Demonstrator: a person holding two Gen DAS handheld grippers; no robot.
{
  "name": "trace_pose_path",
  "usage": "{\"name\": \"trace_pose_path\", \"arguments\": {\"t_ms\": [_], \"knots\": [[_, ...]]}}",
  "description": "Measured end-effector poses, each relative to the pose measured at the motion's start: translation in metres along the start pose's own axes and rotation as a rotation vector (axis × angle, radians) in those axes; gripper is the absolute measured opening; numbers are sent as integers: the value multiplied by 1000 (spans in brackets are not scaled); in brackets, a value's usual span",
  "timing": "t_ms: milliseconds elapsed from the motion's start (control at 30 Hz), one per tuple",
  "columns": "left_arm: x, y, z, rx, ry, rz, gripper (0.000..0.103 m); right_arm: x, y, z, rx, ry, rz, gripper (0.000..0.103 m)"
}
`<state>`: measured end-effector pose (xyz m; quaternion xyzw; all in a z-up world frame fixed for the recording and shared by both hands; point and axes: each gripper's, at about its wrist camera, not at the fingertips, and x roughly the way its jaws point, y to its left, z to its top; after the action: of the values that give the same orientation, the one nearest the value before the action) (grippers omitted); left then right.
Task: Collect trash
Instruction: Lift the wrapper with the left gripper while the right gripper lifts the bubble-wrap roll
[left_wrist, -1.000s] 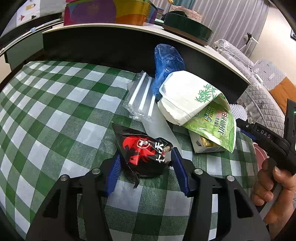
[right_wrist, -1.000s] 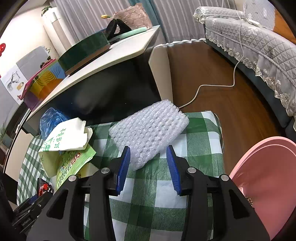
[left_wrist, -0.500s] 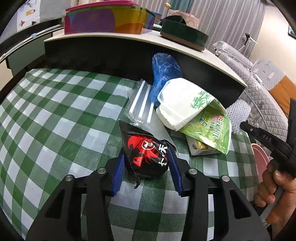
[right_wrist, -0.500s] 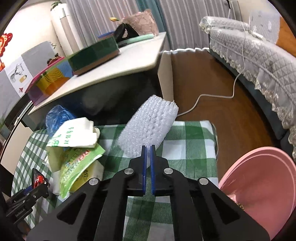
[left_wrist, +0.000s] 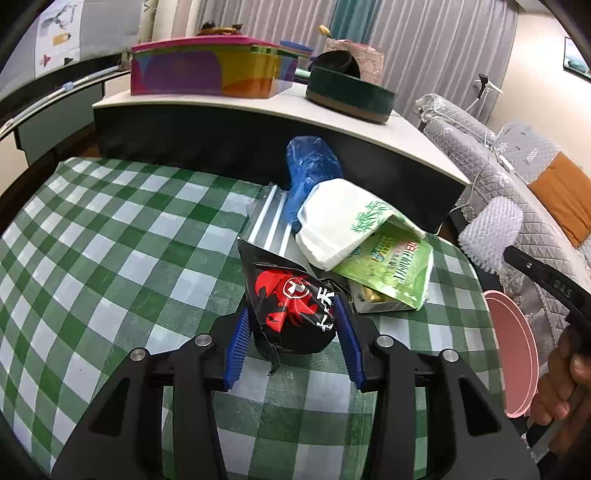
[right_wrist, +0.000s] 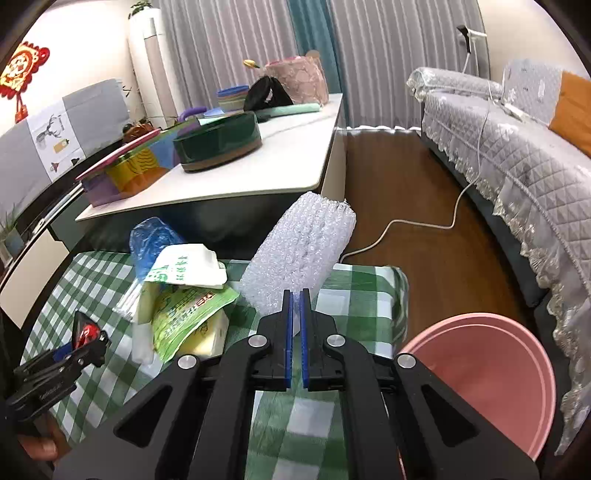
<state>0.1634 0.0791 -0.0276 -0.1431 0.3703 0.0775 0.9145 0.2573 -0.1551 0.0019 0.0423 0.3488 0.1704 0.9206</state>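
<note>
Both hands are rising now: right gripper (right_wrist: 294, 325), jaws pinching the white bubble-wrap roll (right_wrist: 301, 251), is hanging just left of the pink plastic basin (right_wrist: 491, 373); left gripper (left_wrist: 291, 336) is squeezing a black-red snack wrapper (left_wrist: 291, 302), farther left.

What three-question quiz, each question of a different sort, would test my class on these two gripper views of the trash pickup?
1. True or false: the right gripper is shut on the bubble wrap.
2. What does the left gripper hold between its blue pads?
A. blue plastic bag
B. black and red snack wrapper
C. green packet
3. Fill in: beside the checked tablecloth, low on the right-hand side, waits a pink ____.

Key
1. True.
2. B, the black and red snack wrapper.
3. Basin.
</note>
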Motion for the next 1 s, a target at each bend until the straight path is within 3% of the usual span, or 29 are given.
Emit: {"name": "trace_pose_path", "arguments": {"t_ms": [300, 1000], "knots": [[-20, -17, -3, 33, -44, -19, 43, -48, 0, -11, -60, -29, -28, 4], [-52, -66, -16, 141, -107, -80, 43, -115, -22, -26, -46, -72, -76, 4]]}}
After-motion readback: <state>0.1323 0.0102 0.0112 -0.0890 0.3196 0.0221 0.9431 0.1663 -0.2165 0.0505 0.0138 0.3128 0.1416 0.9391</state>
